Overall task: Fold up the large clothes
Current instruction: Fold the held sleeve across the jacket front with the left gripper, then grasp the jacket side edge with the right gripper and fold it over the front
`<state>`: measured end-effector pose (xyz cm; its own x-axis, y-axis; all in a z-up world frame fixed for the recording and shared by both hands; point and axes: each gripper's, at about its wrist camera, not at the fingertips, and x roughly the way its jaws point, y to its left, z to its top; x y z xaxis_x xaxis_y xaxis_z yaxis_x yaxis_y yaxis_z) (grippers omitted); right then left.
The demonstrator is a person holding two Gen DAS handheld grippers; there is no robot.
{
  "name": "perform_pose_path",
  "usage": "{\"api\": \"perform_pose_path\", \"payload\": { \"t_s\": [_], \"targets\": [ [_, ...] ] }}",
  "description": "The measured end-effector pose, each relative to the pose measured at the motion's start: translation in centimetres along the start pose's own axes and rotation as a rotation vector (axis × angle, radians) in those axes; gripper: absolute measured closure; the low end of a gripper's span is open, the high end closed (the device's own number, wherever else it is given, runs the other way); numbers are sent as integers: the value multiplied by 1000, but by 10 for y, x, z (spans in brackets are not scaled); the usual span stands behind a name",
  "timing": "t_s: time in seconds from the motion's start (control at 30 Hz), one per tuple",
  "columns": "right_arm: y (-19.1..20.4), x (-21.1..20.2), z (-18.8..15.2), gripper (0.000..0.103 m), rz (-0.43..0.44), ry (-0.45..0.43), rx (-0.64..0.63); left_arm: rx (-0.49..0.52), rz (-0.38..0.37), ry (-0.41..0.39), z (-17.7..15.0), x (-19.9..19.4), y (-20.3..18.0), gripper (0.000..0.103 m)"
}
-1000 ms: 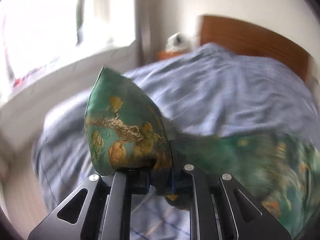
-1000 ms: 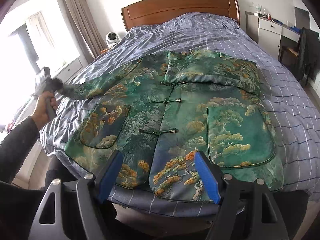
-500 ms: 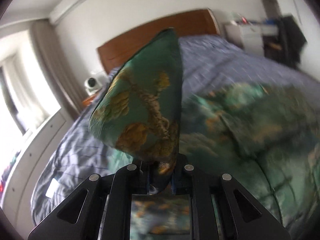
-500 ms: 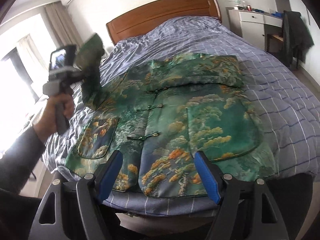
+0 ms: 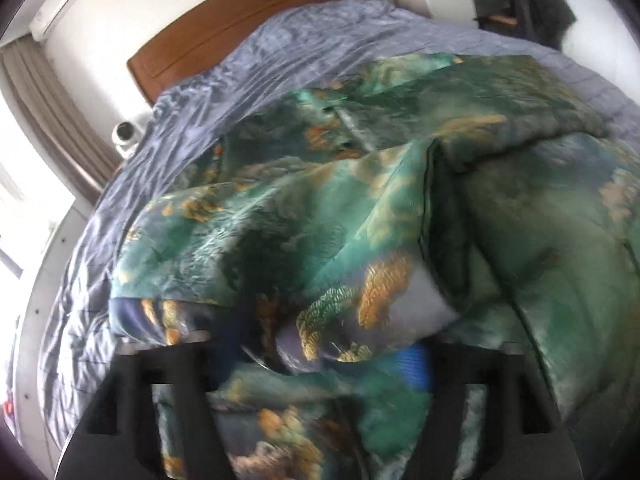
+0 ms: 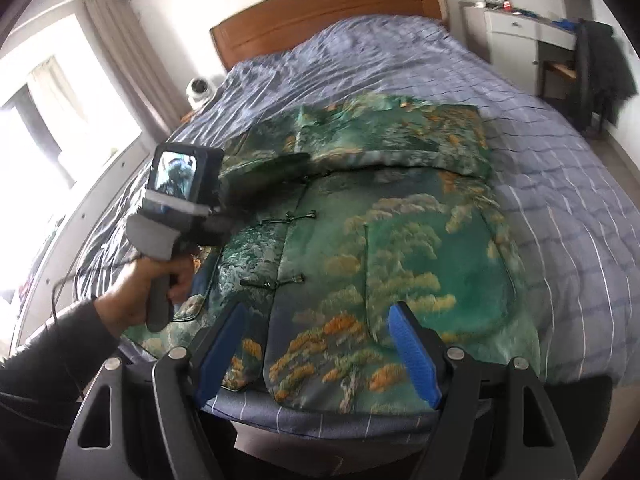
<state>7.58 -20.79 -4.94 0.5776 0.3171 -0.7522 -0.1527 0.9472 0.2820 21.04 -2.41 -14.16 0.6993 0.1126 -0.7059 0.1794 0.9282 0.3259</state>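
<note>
A green brocade jacket (image 6: pixel 400 240) with gold tree patterns lies front up on the bed. Its right sleeve (image 6: pixel 400 140) is folded across the chest. My left gripper (image 6: pixel 296 160) hovers low over the jacket's chest, and the left sleeve (image 5: pixel 320 280) drapes over its spread fingers; in the left wrist view a blue pad (image 5: pixel 412 364) shows under the cloth. My right gripper (image 6: pixel 316 356) is open and empty, just before the jacket's hem at the bed's foot.
The bed (image 6: pixel 580 184) has a blue checked cover and a wooden headboard (image 6: pixel 320 12). A small white camera (image 6: pixel 199 90) sits on the nightstand at the left. A white dresser (image 6: pixel 524 32) and a dark chair (image 6: pixel 600 68) stand at the right.
My left gripper swung the left sleeve from the bed's left side up and over onto the jacket's chest, and its jaws have spread apart. My right gripper stayed open at the hem.
</note>
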Motion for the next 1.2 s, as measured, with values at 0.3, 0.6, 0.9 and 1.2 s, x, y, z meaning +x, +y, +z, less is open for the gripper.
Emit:
{"api": "perform_pose_path", "payload": {
  "t_s": [0.3, 0.6, 0.9, 1.2],
  "targets": [
    [-13, 58, 97, 27, 190, 97, 107, 26, -73, -27, -45, -45, 7, 14],
    [-3, 200, 130, 27, 358, 199, 344, -207, -51, 9, -75, -69, 75, 14],
    [27, 258, 124, 71, 276, 198, 319, -339, -68, 69, -100, -60, 105, 14],
    [67, 204, 197, 91, 166, -43, 45, -399, -104, 52, -102, -62, 122, 14]
  ]
}}
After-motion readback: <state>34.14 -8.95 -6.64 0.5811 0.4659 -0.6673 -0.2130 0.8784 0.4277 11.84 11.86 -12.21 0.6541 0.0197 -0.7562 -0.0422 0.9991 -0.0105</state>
